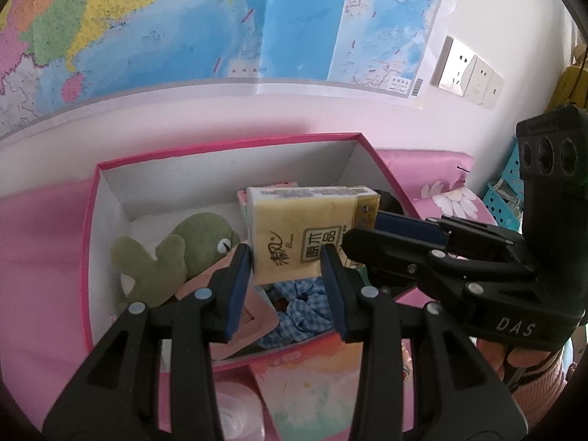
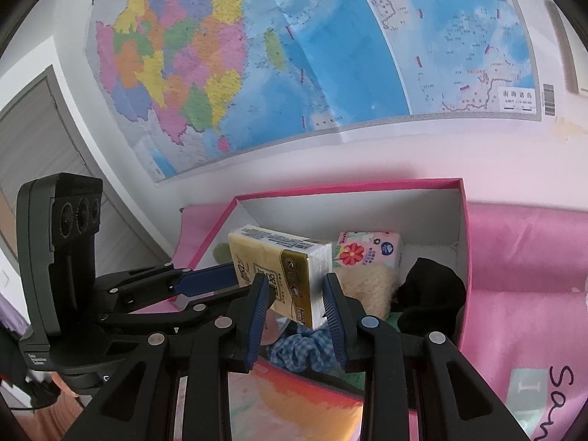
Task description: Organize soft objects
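A yellow tissue pack (image 1: 294, 228) (image 2: 283, 257) hangs over the open pink box (image 1: 228, 147) (image 2: 349, 185). My left gripper (image 1: 286, 261) (image 2: 239, 281) is shut on the pack's lower end. My right gripper (image 1: 362, 228) (image 2: 294, 290) is shut on its other end, coming in from the right in the left wrist view. Inside the box lie a green plush toy (image 1: 191, 242), a blue checked scrunchie (image 1: 305, 312) (image 2: 305, 345), a flowered tissue pack (image 2: 367, 251), a beige fluffy item (image 2: 367, 290) and a black cloth (image 2: 430, 294).
The box sits on pink bedding (image 1: 40, 242) (image 2: 522, 257) against a white wall with a large map (image 1: 294, 18). Wall sockets (image 1: 466, 73) are at the right. A blue basket (image 1: 511, 183) stands beyond the bed. A colourful flat pack (image 1: 312, 386) lies in front of the box.
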Demonstrator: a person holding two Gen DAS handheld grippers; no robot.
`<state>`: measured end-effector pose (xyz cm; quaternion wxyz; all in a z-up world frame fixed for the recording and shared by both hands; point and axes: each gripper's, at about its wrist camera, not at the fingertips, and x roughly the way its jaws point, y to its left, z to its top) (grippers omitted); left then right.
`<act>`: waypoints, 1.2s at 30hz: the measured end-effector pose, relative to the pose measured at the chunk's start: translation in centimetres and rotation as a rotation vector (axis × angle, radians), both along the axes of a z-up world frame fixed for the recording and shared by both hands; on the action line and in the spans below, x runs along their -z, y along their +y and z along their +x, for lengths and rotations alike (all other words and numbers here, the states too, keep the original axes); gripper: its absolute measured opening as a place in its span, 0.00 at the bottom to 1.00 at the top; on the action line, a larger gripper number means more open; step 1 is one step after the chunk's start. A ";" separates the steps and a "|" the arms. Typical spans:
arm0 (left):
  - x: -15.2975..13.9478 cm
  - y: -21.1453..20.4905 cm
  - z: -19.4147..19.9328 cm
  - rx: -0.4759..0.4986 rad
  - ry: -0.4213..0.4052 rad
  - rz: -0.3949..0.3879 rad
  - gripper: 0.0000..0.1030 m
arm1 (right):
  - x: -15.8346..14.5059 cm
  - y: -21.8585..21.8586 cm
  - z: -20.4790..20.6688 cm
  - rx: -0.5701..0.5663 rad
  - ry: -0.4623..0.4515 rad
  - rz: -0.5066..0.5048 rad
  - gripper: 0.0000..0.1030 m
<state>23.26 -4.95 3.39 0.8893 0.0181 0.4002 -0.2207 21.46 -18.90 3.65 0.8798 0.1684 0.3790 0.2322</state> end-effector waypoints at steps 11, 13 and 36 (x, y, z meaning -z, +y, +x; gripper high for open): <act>0.9 -0.1 1.5 -0.018 0.036 0.010 0.39 | 1.2 -0.2 1.3 0.010 0.039 0.018 0.30; 1.0 -0.1 1.7 -0.024 0.040 0.014 0.39 | 1.3 -0.1 1.5 0.012 0.044 0.016 0.30; -3.0 5.5 -8.0 -0.165 -0.259 0.008 0.83 | -0.8 -0.3 -5.3 0.071 -0.091 -0.117 0.77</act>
